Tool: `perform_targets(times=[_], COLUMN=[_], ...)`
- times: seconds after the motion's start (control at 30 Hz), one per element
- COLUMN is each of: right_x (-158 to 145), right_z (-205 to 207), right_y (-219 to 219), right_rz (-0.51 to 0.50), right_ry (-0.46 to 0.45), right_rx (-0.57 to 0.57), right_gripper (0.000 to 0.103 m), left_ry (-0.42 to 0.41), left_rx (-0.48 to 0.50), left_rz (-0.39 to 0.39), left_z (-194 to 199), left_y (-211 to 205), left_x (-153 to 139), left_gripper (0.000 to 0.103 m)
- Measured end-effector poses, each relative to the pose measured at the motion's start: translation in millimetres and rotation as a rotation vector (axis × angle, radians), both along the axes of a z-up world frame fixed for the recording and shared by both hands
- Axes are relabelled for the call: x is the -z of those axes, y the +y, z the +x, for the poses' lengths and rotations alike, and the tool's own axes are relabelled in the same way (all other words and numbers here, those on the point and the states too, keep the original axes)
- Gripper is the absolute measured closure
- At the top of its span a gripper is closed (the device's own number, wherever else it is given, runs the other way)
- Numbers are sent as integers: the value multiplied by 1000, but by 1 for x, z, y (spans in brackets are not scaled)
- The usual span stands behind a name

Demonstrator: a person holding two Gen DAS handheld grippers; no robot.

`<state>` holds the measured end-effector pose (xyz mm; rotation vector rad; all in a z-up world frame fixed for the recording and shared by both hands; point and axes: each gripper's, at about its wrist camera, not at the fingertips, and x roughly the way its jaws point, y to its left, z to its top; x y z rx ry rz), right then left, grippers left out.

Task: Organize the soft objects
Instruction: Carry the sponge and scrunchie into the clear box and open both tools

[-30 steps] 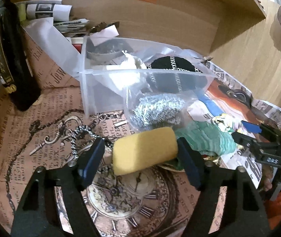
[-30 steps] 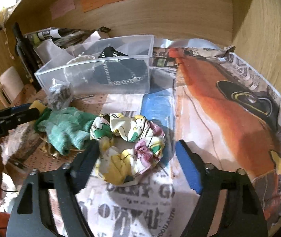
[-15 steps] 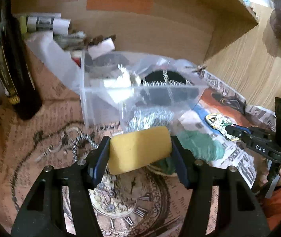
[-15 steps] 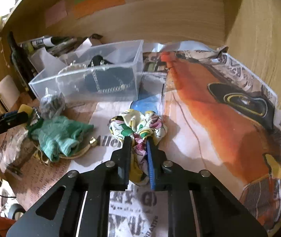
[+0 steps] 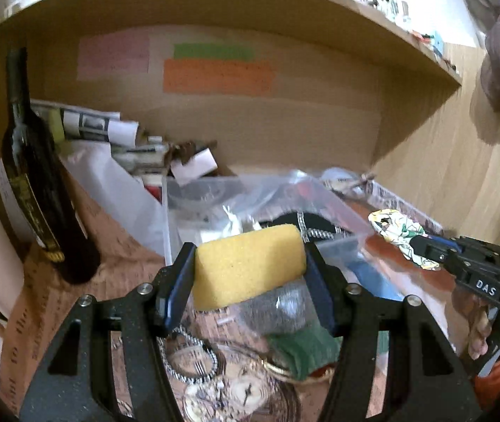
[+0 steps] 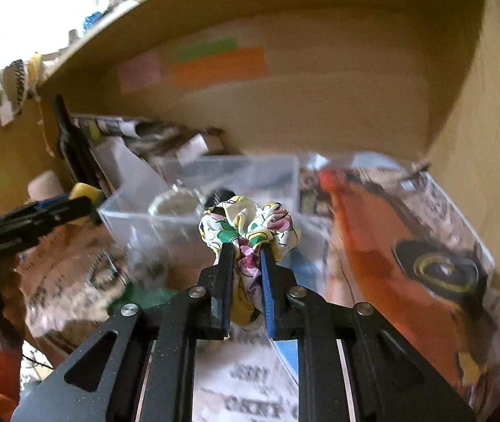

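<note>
Two soft items are being carried, lifted off the surface since a second ago | yellow sponge (image 5: 248, 267) being clamped by left gripper (image 5: 246, 270) | floral scrunchie (image 6: 250, 225) being pinched by near-closed right gripper (image 6: 246, 263) | clear bin (image 6: 197, 193) judged next

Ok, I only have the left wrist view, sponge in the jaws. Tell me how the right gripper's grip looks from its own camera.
Observer: The right gripper is shut on the flowered scrunchie; the cloth is bunched between both fingers and bulges out past the tips.
Operator: Say what's straight ahead of it.
Observer: The clear plastic bin sits right behind the scrunchie, with a dark item and a pale ring-shaped thing inside.
Operator: Describe what's to its right.
Observer: A paper sheet printed with an orange bird's head covers the shelf floor there.
Operator: Report how my sponge looks from there.
Observer: Only a yellow corner of the sponge shows past the left gripper.
</note>
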<state>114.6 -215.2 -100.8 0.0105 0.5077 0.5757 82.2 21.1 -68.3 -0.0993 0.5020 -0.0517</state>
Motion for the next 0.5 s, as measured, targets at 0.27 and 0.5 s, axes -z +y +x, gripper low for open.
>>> perform_targets(times=[0.27, 0.5], right_x=[-29, -33], right_z=[10, 40], right_y=[31, 55], right_rz=[23, 13], right_ry=[-106, -98], right_rx=[-50, -96], right_gripper=[90, 90], left_ry=[-53, -17], left_rx=[-34, -70], left_rz=[19, -7], left_z=[20, 52], left_y=[4, 15], left_x=[-21, -22], left_gripper=[43, 43])
